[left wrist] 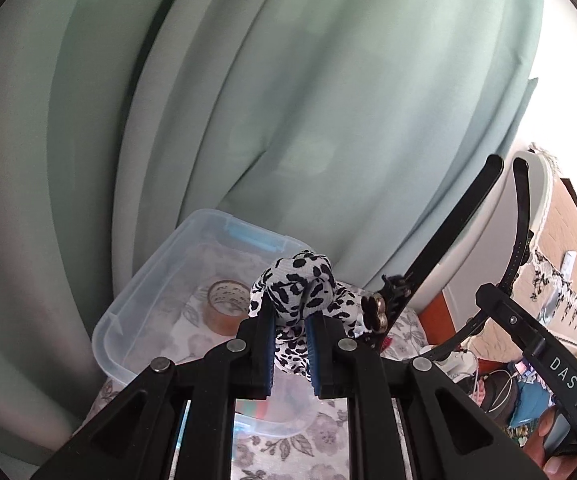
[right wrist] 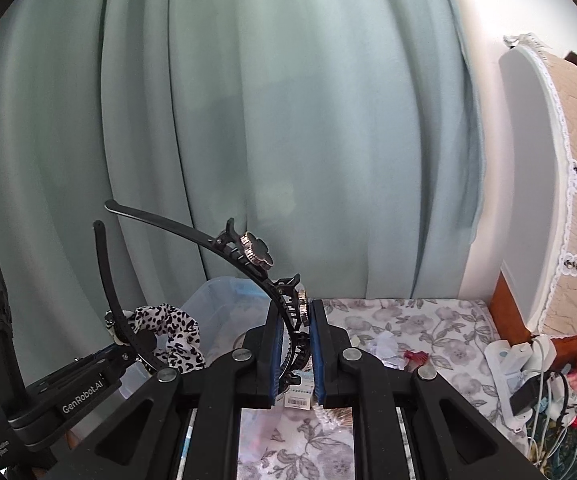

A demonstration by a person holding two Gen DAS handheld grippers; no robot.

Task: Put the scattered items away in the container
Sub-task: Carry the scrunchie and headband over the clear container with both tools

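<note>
Leopard-print scrunchie [left wrist: 304,292] clamped in left gripper [left wrist: 293,354], above near rim of clear plastic container [left wrist: 136,300]; black toothed headband [right wrist: 276,300] clamped in right gripper [right wrist: 295,356], beside container; both best carried over the opening before release.

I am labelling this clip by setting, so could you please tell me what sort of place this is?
Probably a bedroom or living room at home: pale green pleated curtains hang behind a surface under a grey floral cloth, beside an appliance with a lace-trimmed cover.
</note>
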